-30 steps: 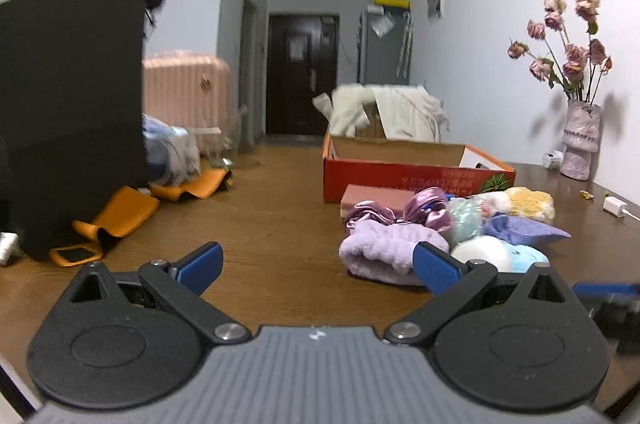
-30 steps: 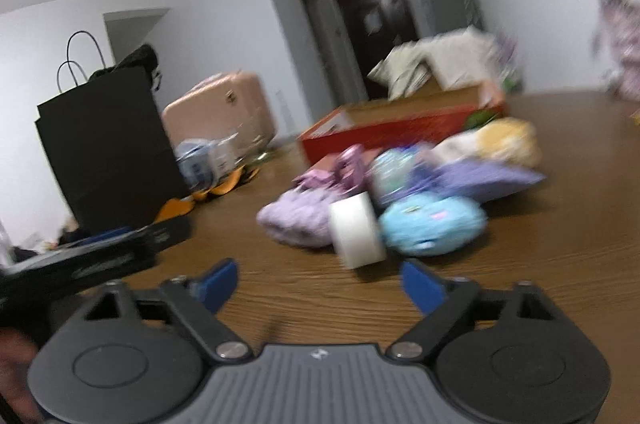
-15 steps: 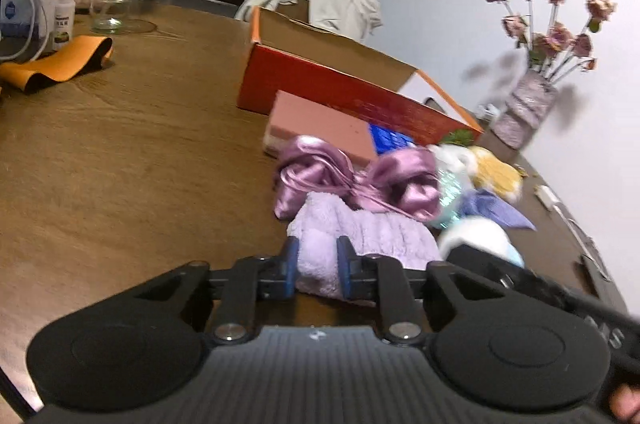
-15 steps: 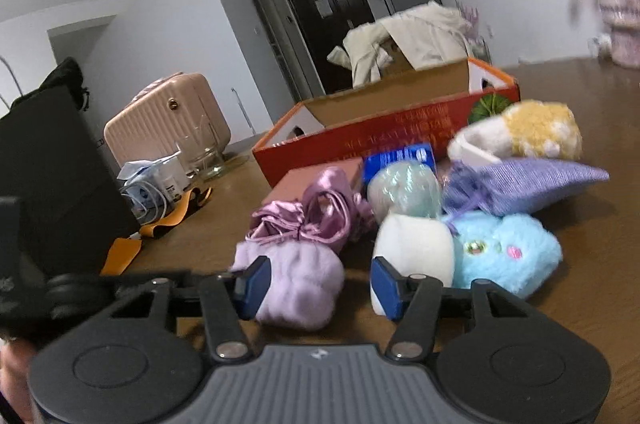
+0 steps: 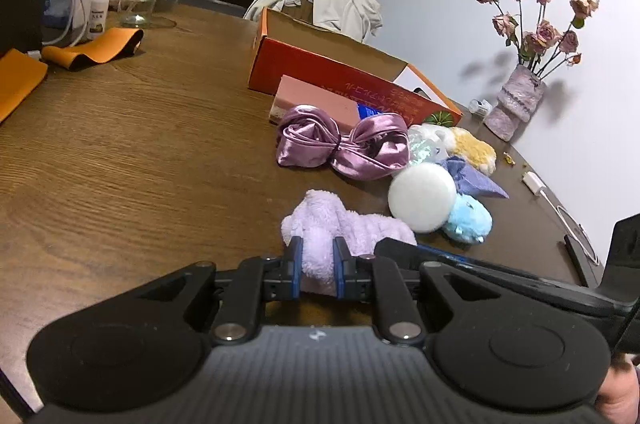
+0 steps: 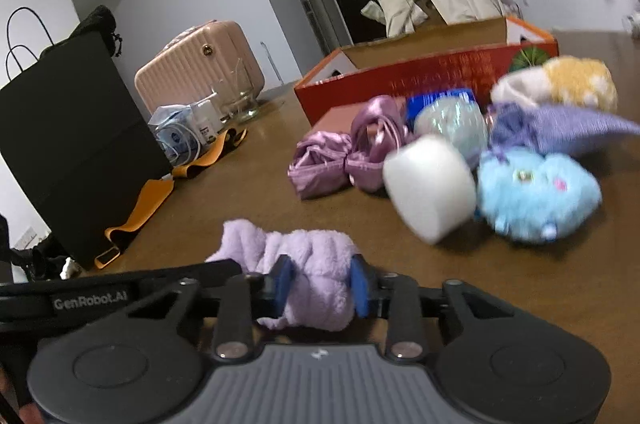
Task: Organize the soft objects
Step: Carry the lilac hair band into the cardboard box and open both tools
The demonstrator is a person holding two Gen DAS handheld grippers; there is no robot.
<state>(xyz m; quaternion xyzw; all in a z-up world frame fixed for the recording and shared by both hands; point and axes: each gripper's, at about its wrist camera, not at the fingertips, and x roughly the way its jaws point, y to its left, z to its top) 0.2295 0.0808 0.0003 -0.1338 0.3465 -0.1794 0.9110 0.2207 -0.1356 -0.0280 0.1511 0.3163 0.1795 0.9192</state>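
Left wrist view: orange box (image 5: 320,61) in the upper middle, open on top, inside hidden. Fluffy lilac cloth (image 5: 340,228) low in the middle, soft and bumpy, lying on the brown wooden worktop (image 5: 140,163). Left tool (image 5: 316,266) pinching its near end, pads pressed tight. Behind it a shiny purple bow (image 5: 344,143), a white round puff (image 5: 422,197) and a blue fuzzy toy (image 5: 468,222). Vase of dried roses (image 5: 516,99) at the right, by a white wall.

Right wrist view: same orange box (image 6: 424,75) in the upper right, inside hidden. Lilac cloth (image 6: 304,260) low in the middle. Right tool (image 6: 320,282) closing on it, cloth bulging between the blue pads. Black bag (image 6: 72,143) at the left, pink suitcase (image 6: 200,67) behind, dark door far back.
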